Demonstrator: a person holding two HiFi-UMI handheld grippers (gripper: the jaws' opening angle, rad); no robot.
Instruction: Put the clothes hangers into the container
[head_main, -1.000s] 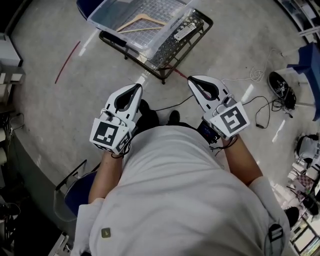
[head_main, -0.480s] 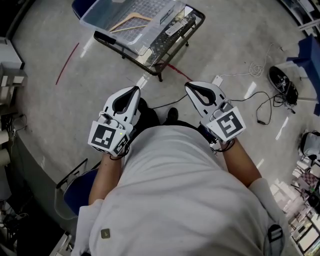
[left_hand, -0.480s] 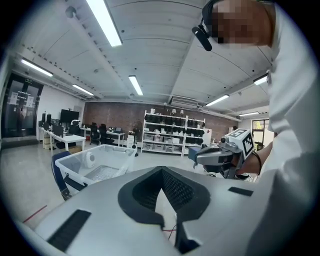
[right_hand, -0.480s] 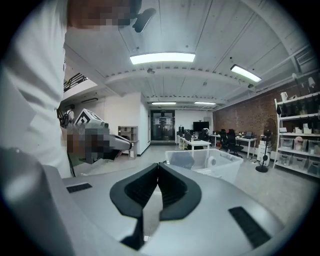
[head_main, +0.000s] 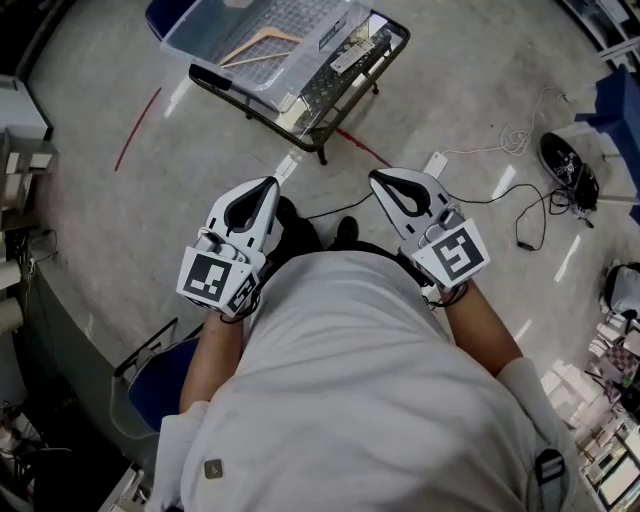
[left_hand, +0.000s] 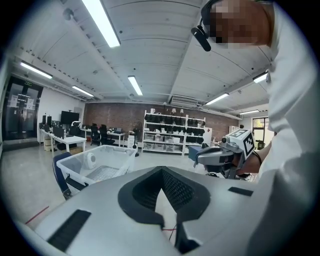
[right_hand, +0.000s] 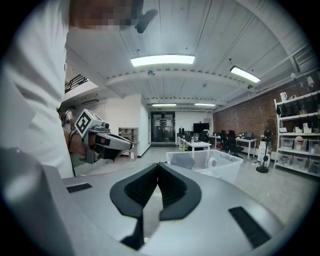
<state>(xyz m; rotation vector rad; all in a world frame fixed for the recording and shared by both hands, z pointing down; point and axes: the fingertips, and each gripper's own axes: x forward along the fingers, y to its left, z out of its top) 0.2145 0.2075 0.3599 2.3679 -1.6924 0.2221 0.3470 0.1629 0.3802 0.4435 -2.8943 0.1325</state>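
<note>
Grey concrete floor (head_main: 170, 200) lies under the left claw (head_main: 266, 184) and the right claw (head_main: 380, 178). Both are pinched closed and hold nothing. Ahead of them, well apart, a pale wooden clothes hanger (head_main: 262, 42) lies inside the clear plastic box (head_main: 190, 38) on the black wire cart (head_main: 335, 88). The box looks a little farther off than a moment ago, so this hanger seems done.

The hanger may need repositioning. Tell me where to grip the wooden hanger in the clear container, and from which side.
Grip the wooden hanger on one sloping arm, about mid-length, coming from straight above. It seems to lie flat on the floor of the clear container, whose walls would likely block a sideways approach. The arm looks slim enough to pinch across.
</note>
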